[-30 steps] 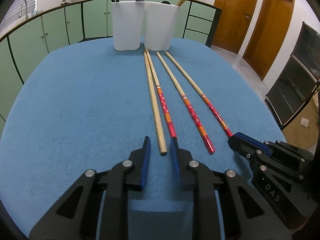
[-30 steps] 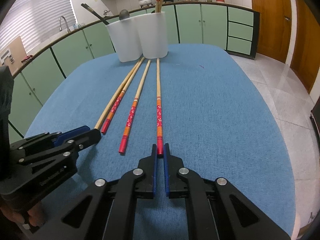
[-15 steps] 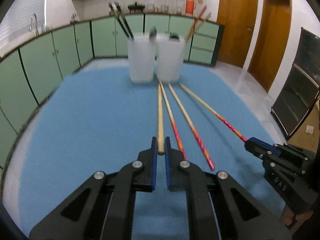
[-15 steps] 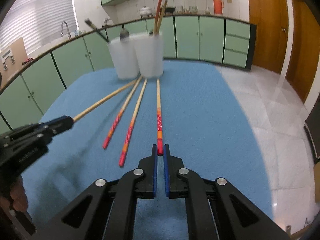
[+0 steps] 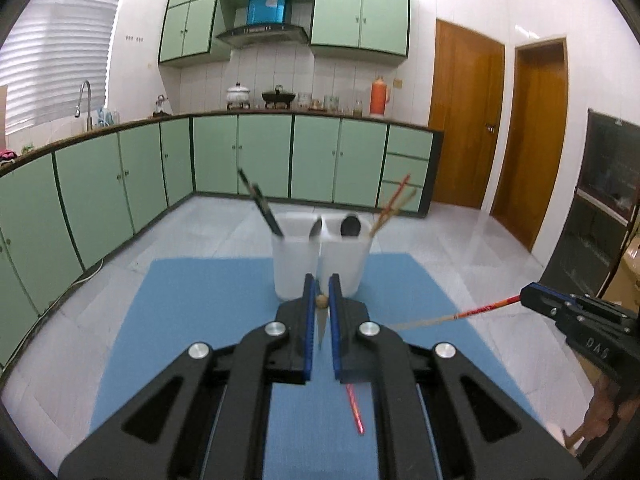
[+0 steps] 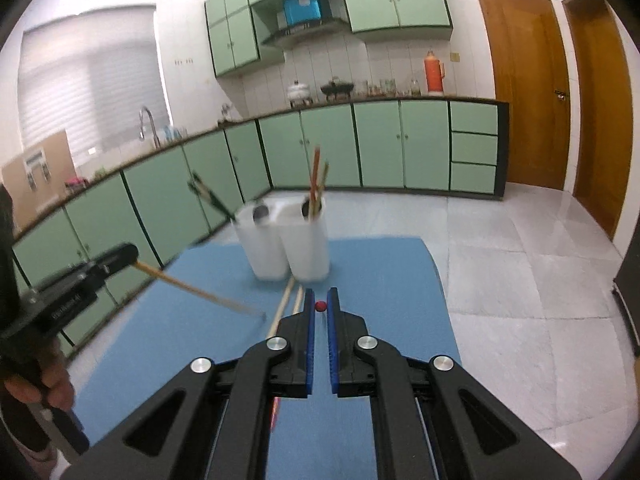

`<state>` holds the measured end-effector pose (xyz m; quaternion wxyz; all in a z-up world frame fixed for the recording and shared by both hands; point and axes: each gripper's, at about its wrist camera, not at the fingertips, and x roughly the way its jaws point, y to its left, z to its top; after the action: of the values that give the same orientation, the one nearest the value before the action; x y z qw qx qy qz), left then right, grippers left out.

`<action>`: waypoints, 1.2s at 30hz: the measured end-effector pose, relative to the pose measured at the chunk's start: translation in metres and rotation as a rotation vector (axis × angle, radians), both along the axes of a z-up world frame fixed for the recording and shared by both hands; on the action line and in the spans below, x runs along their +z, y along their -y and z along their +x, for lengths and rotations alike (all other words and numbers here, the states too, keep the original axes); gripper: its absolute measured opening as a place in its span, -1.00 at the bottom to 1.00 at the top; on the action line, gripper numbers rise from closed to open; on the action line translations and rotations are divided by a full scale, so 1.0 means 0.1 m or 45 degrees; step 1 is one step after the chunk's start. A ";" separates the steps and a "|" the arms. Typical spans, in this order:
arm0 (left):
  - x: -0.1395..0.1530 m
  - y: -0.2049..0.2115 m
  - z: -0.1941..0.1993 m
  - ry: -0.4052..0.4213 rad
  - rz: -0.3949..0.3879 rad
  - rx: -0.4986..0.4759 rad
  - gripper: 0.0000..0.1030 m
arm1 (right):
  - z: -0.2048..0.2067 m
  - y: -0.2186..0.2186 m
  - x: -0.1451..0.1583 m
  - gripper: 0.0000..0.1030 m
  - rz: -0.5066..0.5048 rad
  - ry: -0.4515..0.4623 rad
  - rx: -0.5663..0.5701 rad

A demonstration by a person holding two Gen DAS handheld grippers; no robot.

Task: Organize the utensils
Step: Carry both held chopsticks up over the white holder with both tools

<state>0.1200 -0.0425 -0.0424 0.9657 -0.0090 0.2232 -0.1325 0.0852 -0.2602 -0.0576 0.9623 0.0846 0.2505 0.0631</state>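
My left gripper [image 5: 321, 289] is shut on the near end of a plain wooden chopstick [image 5: 321, 302], lifted off the blue cloth [image 5: 200, 320]. My right gripper [image 6: 320, 298] is shut on the red end of a patterned chopstick [image 6: 320, 306], also raised. Each gripper shows in the other's view: the right gripper [image 5: 530, 295] with its red chopstick [image 5: 480, 311], the left gripper [image 6: 126, 255] with its wooden chopstick [image 6: 192, 290]. Two white cups [image 5: 296, 268] [image 6: 306, 244] stand side by side at the cloth's far end and hold utensils. Another red chopstick [image 5: 354, 408] lies on the cloth.
Two chopsticks [image 6: 286, 304] lie on the cloth pointing at the cups. A hand [image 6: 44, 384] grips the left tool's handle. Green kitchen cabinets [image 5: 260, 156] run behind the table, wooden doors [image 5: 464, 120] are to the right, and tiled floor surrounds the table.
The left gripper shut on the plain chopstick's end. Both grippers then rose with their chopsticks' near ends, far tips trailing toward the cups. Both views now look level across the kitchen.
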 end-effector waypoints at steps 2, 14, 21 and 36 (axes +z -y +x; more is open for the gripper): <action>0.05 0.00 0.06 0.011 -0.014 -0.008 -0.89 | 0.05 0.03 0.13 -0.89 0.009 0.026 0.000; 0.28 0.01 0.22 0.033 -0.035 -0.056 -0.89 | 0.27 -0.05 0.46 -0.89 -0.044 0.071 0.060; 0.37 -0.05 0.24 0.062 -0.040 -0.065 -0.89 | 0.32 -0.08 0.52 -0.89 -0.046 0.092 0.093; 0.82 -0.06 0.51 0.195 -0.046 -0.057 -0.89 | 0.64 -0.25 1.01 -0.89 -0.051 0.198 0.163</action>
<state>0.1713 -0.0363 0.0395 0.9764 -0.0111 0.1463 -0.1584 0.1488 -0.2351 0.0434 0.9744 0.0439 0.1810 0.1258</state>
